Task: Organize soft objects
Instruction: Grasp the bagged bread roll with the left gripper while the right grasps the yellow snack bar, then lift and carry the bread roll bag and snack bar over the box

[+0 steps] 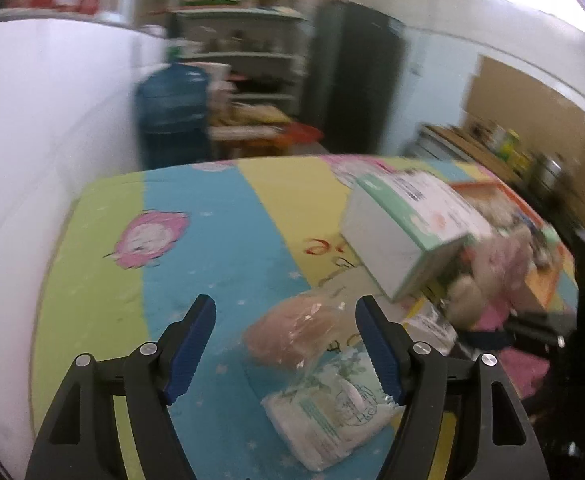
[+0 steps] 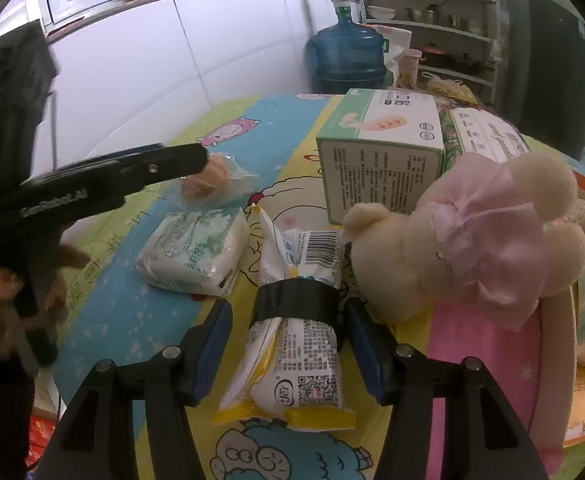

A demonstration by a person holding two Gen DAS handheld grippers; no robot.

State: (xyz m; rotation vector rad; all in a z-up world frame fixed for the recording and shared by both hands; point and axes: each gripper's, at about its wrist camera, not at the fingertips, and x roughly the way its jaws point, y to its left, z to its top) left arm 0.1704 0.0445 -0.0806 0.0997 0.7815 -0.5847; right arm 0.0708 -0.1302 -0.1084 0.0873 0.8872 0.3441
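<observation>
My left gripper (image 1: 286, 312) is open above the colourful mat, with a pink bun in clear wrap (image 1: 292, 334) just ahead between its fingers and a white-green tissue pack (image 1: 332, 408) below it. My right gripper (image 2: 288, 316) is open around a yellow-white packet bound with black tape (image 2: 292, 328), without squeezing it. In the right wrist view the bun (image 2: 208, 178) lies behind the left gripper's body (image 2: 104, 184), and the tissue pack (image 2: 194, 254) lies left of the packet. A cream plush bear with a pink bow (image 2: 472, 240) sits at the right.
A green-white tissue box (image 2: 378, 148) stands behind the packet, also seen in the left wrist view (image 1: 404, 232). A wooden-rimmed tray (image 2: 556, 360) holds the bear and another pack. A blue water jug (image 2: 346, 56), shelves and a dark fridge stand beyond the table.
</observation>
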